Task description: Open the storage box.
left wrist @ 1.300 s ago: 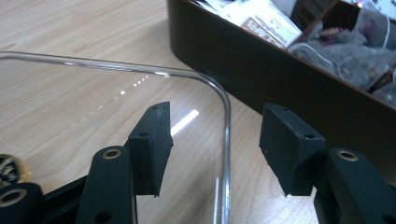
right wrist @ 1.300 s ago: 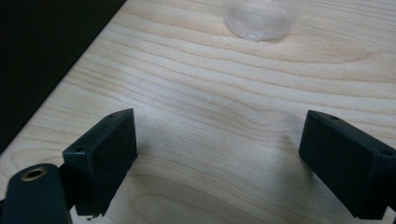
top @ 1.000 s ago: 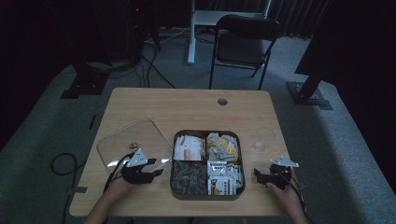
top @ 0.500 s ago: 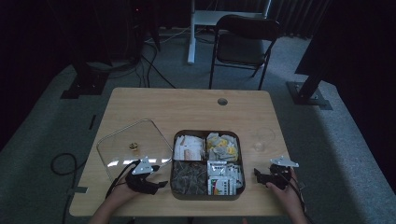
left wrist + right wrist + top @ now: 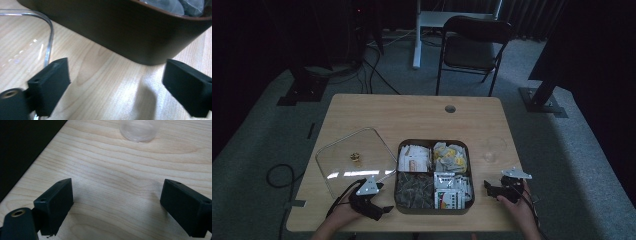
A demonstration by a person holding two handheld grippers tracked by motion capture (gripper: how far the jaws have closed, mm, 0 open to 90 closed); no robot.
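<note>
One clear lid (image 5: 354, 160) lies flat on the bench (image 5: 412, 115) at left centre of the high view, a small gold knob at its middle. Below it, at lower left, the left tool (image 5: 382, 210) sits low over the bench just beside the tray's near left corner; its jaws have just been opening and now stand spread with nothing between them, bare wood under them in the left gripper view. One dark tray (image 5: 398, 200) of four compartments holds packets, at centre. One clear glass (image 5: 495, 149) stands right of the tray. At lower right, the right tool (image 5: 488, 186) rests on the bench, jaws spread and empty, pointing toward the tray.
</note>
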